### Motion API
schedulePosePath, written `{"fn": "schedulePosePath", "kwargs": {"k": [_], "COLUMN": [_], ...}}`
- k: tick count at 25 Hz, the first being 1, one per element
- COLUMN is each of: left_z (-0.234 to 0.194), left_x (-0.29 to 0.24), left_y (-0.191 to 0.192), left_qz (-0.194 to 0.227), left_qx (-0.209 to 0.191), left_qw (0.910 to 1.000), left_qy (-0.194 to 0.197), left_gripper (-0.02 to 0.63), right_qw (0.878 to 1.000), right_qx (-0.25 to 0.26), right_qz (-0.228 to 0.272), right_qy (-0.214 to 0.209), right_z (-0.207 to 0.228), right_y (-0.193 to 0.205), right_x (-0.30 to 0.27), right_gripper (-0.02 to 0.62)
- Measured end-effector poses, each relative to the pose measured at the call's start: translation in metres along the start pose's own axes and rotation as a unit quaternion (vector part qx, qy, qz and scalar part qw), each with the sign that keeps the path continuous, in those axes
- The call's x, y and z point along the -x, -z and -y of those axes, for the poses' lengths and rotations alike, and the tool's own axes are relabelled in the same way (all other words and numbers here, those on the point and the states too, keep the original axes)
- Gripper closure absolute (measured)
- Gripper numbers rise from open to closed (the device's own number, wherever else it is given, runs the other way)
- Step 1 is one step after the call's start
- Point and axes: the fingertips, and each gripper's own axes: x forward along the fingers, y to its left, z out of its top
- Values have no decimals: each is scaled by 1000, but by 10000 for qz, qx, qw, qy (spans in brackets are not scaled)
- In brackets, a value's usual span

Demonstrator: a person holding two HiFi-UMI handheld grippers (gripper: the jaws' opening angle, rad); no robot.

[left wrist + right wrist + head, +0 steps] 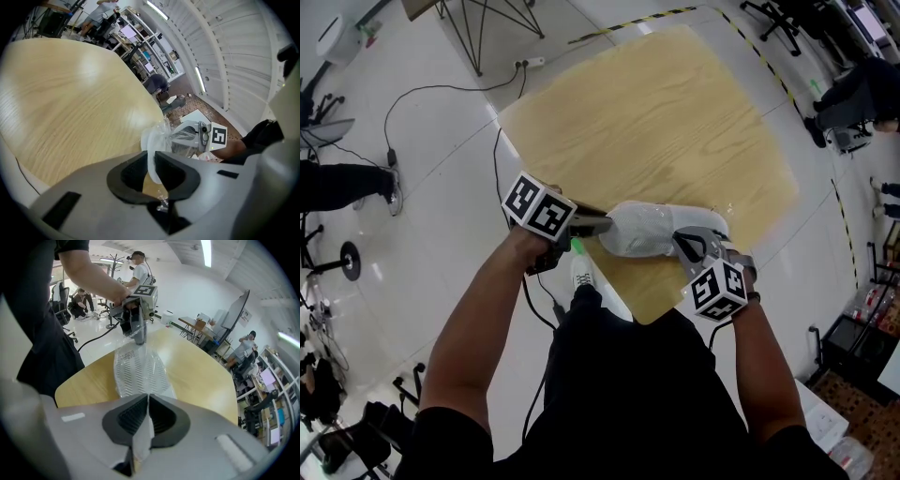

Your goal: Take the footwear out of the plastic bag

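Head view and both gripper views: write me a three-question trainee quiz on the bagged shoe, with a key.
1. True or false: the shoe is already out of the plastic bag.
2. Of the left gripper and the right gripper, how many are shut on the plastic bag? A) none B) one C) both
3. Fill in: in the right gripper view, the shoe's zigzag-patterned ____ shows through the plastic.
Key: 1 false, it is still wrapped; 2 C; 3 sole.
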Motion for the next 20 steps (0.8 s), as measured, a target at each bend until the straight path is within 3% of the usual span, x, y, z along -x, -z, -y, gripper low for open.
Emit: {"fn": "schedulePosePath", "kwargs": {"k": [13, 15, 17, 18, 20], "left_z": [-3, -7, -12, -13, -14], "left_x": [27, 28, 25, 24, 22], "left_y": [7, 9, 14, 16, 18], "left_qz": [262, 248, 170, 156, 201], "left_qx": [337, 374, 388, 398, 425], "left_qw": [9989, 9989, 9991, 9991, 9989], "left_qy": [213, 138, 42, 31, 41], "left_gripper": [558, 558, 555, 554, 554], "right_qw": [9998, 9988, 9883, 9769, 9431], "right_qx": [-22, -480, -1404, -1965, -3113], "right_qz": [-188, 56, 562, 823, 1160], "right_qy": [-15, -107, -215, -182, 129], "right_z": [0, 4, 17, 30, 65], "right_y": [3, 0, -2, 2, 26], "right_x": [-2, -1, 6, 11, 23], "right_gripper": [589, 572, 438, 415, 398]}}
